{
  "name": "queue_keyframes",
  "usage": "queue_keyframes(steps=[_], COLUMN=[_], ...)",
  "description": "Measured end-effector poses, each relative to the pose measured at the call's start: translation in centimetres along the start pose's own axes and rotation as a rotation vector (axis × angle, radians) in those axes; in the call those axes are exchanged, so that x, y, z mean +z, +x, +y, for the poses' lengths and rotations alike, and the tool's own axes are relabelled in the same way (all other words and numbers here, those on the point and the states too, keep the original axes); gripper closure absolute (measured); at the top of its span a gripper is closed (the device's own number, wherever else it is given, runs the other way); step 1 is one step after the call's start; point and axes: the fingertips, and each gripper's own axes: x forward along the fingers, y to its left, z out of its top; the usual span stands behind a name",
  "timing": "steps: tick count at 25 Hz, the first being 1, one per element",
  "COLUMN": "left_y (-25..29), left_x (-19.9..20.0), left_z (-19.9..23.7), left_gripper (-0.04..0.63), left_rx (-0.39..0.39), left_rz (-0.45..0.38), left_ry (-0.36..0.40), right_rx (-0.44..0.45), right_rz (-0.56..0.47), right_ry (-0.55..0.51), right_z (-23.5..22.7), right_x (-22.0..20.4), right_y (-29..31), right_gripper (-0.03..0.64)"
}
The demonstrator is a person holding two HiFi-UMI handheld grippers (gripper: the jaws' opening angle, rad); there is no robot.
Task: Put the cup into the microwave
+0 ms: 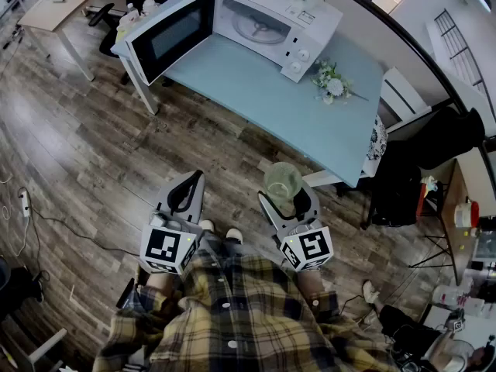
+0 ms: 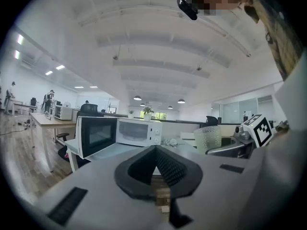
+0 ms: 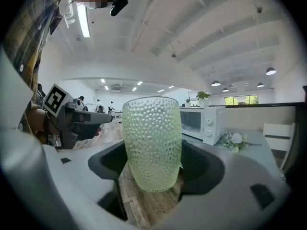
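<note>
Step in hand: carrying. The cup is picked up but not yet brought to the microwave.

Right gripper [image 3: 153, 169]: clamped on the cup [image 3: 152, 143]. The right gripper view shows the dark pads pressing the cup's lower sides, left and right. The cup is pale green dimpled glass, upright, open end up, and looks empty. It hangs clear above the wood floor [image 1: 93, 153], just in front of the person's body.

Left gripper [image 2: 156, 169]: jaws closed, tips meeting, nothing between them. It is held level beside the right one and is idle.

Between the grippers and the goal there is a stretch of bare floor, then the near edge of the pale blue table [image 1: 256, 91]. The cup is well apart from the table.

Microwave [image 1: 267, 22]: white, at the far side of the table. Its door [image 1: 167, 37] is swung fully open to the left in the head view. The cavity is unobstructed and the glass plate [image 1: 260, 25] inside is bare. A small bunch of flowers [image 1: 332, 84] lies on the table to the right of the microwave, clear of the straight path.

Next move, as judged:
- Walk up to the table.
- Raise the cup to cavity height, keeping it upright.
- Pass it over the table top and through the opening, staying right of the open door.
- Set its base flat on the glass plate before spreading the jaws.

The left gripper is not needed unless the door swings back.
</note>
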Motion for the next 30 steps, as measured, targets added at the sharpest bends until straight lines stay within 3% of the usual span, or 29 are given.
queue_keyframes(steps=[10,20,30], left_y=[0.0,-1.3,2.8], left_x=[0.7,-1.2,-1.4], left_z=[4.4,7.5,11.3], left_gripper=[0.606,0.606,0.606], left_rx=[0.007,0.004,0.041], left_rz=[-0.009,0.023,0.038], left_ry=[0.015,0.002,-0.003], right_rx=[-0.002,-0.059,-0.023], right_rz=[-0.038,-0.020,-0.004], right_ry=[0.004,0.128,0.114], right_z=[1.7,3.2,0.9], right_x=[1.4,-1.2,-0.8], right_y=[3.7,5.0,10.8], right_gripper=[0.285,0.285,0.285])
